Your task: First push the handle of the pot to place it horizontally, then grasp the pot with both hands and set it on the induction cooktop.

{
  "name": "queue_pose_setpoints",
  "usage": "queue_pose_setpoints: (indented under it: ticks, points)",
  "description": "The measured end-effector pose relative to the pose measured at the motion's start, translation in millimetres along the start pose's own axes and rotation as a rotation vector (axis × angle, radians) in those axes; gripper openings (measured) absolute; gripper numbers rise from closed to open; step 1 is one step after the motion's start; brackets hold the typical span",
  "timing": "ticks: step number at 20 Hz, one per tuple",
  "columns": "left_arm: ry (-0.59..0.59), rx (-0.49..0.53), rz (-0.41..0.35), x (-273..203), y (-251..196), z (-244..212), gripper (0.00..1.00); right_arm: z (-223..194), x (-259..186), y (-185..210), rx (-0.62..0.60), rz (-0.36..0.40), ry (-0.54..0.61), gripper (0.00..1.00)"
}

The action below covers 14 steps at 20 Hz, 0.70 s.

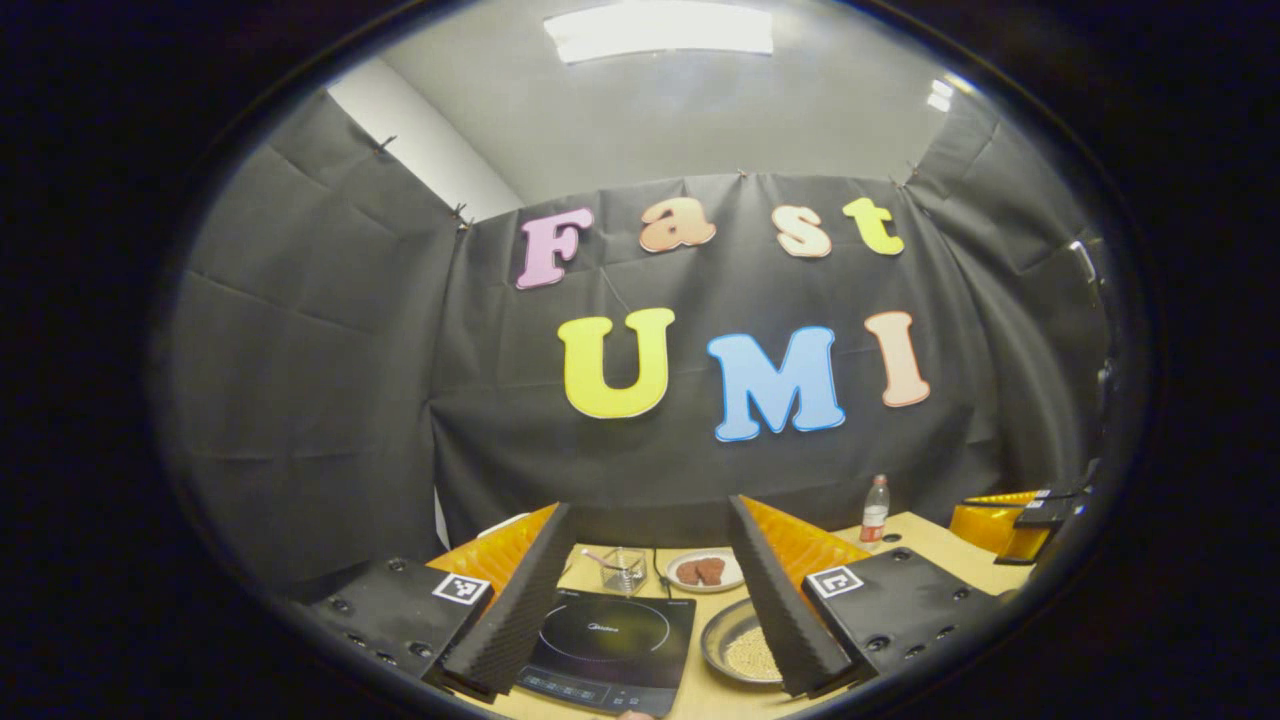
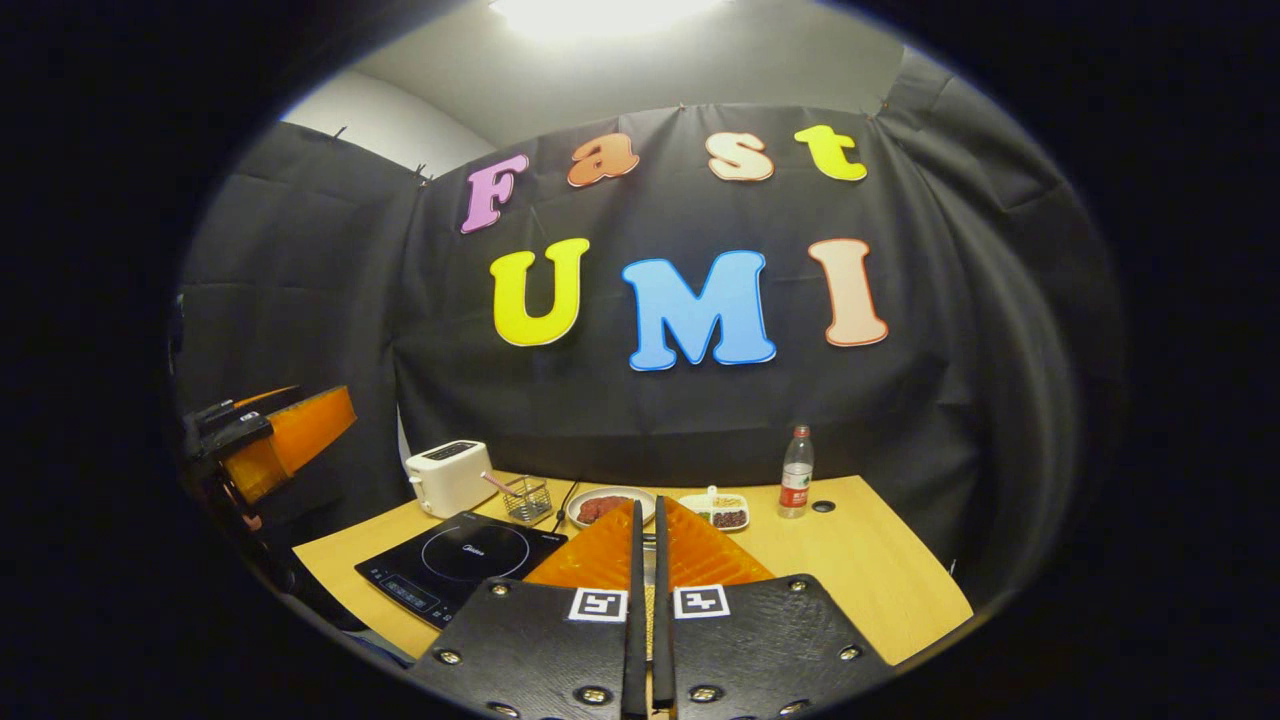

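Wooden table (image 2: 860,570) before black cloth wall (image 2: 950,400)

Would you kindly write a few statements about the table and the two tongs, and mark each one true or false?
1. The left tongs are spread wide open. True.
2. The right tongs are spread wide open. False: their fingers stand nearly together, with a thin gap.
3. A pot already sits on the cooktop. False: its glass top is bare.
4. A toaster stands at the back of the table, behind the cooktop. True.
5. The water bottle lies on its side. False: it stands upright.
6. A metal pan holding pale grains sits beside the cooktop. True.
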<state>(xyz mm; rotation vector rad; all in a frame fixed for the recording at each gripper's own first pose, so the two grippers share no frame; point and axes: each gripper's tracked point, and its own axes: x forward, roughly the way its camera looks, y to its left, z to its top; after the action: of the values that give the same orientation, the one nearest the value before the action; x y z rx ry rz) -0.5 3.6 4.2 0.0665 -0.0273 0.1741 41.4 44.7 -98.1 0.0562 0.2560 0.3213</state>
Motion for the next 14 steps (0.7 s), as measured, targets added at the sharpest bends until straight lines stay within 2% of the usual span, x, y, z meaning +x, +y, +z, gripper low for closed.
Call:
queue_pose_setpoints:
  ticks: [8, 14]
  points:
    - [0.002, 0.004, 0.046, 30.5, 42.4, -7.8, 0.99, -42.5, 44.7, 60.6, -0.003, 0.144, 0.121, 0.03]
    - [0.02, 0.001, 0.085, 42.7, 74.9, -20.2, 0.99, -82.1, 62.1, 91.4, -0.03, 0.203, 0.215, 0.03]
